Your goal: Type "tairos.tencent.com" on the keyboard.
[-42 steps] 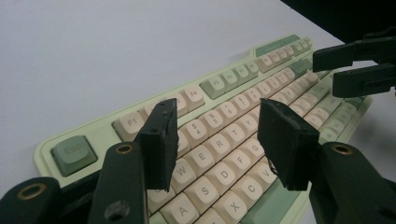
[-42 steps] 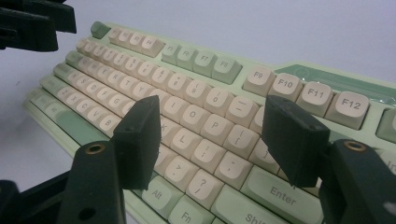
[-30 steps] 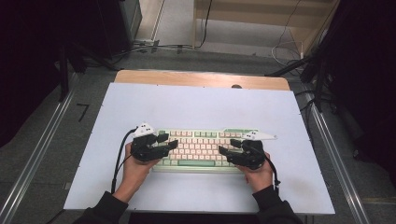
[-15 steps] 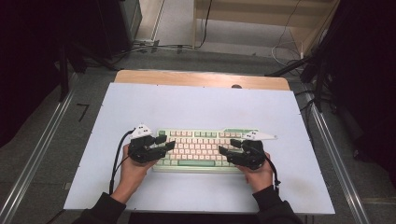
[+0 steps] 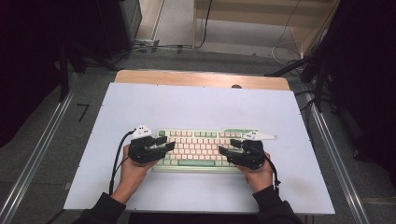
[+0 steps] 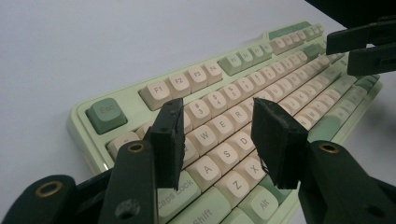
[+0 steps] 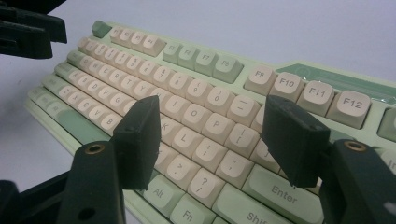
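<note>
The keyboard (image 5: 205, 147) lies flat on the white table (image 5: 196, 105), toward the near edge, its long side running from nine to three o'clock. I have set myself at both ends of it, I think so that I can work its keys from each side at once.

My left gripper (image 6: 217, 142) hangs low over the left end with its jaws about half apart. They have just been closing a little, yet nothing is between them; the A, S and W keys show in the gap beneath. From above, the left gripper (image 5: 164, 145) points toward three o'clock.

My right gripper (image 7: 210, 140) hovers over the right end, jaws wider apart and gripping nothing, with the L, P and semicolon keys below. From above, the right gripper (image 5: 228, 148) points toward nine o'clock.

Toward twelve o'clock the table is bare up to a wooden strip (image 5: 201, 79). At six the edge is close behind my wrists, so pulling back is cramped. At nine and three there is bare room before the metal rails (image 5: 42, 144).
</note>
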